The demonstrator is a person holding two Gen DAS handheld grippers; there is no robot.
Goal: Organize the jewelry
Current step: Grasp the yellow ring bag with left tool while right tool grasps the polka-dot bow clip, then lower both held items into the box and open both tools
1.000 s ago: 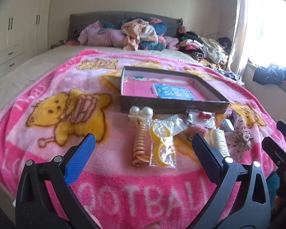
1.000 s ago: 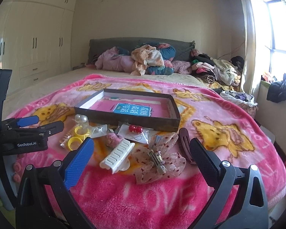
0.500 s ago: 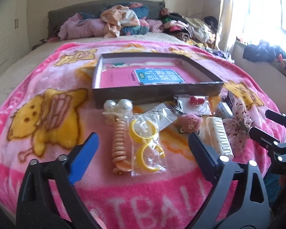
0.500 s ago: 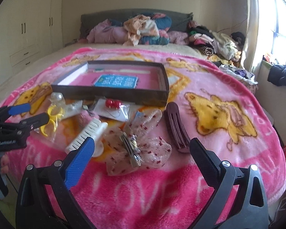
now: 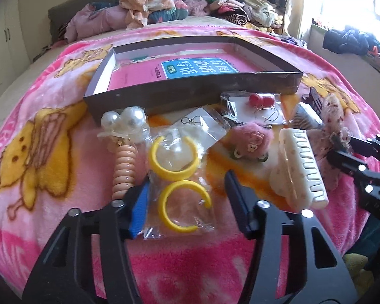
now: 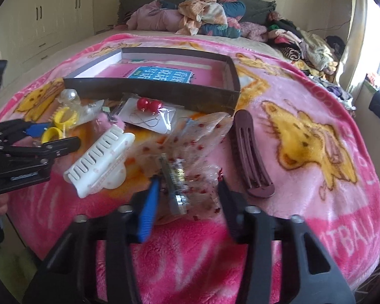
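Observation:
A clear bag of yellow hoop earrings (image 5: 182, 195) lies on the pink blanket between the fingers of my left gripper (image 5: 187, 179). Its jaws are closing; the blue pad is at the bag's left edge and the black finger stands just off its right side. My right gripper (image 6: 187, 179) is closing on the sheer red-dotted bow hair clip (image 6: 190, 136), and both pads meet the fabric around its metal clasp. A shallow dark box (image 5: 190, 88) with a pink book inside sits behind the pile.
Around the two grippers lie a pearl spiral hair tie (image 5: 124, 167), a white claw clip (image 6: 101, 157), a pink fuzzy clip (image 5: 250, 141), red ball earrings on a card (image 6: 148, 105) and a maroon clip (image 6: 250, 157). Clothes are heaped at the headboard.
Both grippers came down and forward onto the pile and narrowed their jaws. The left now straddles the yellow hoop bag; the right has closed in on the bow clip.

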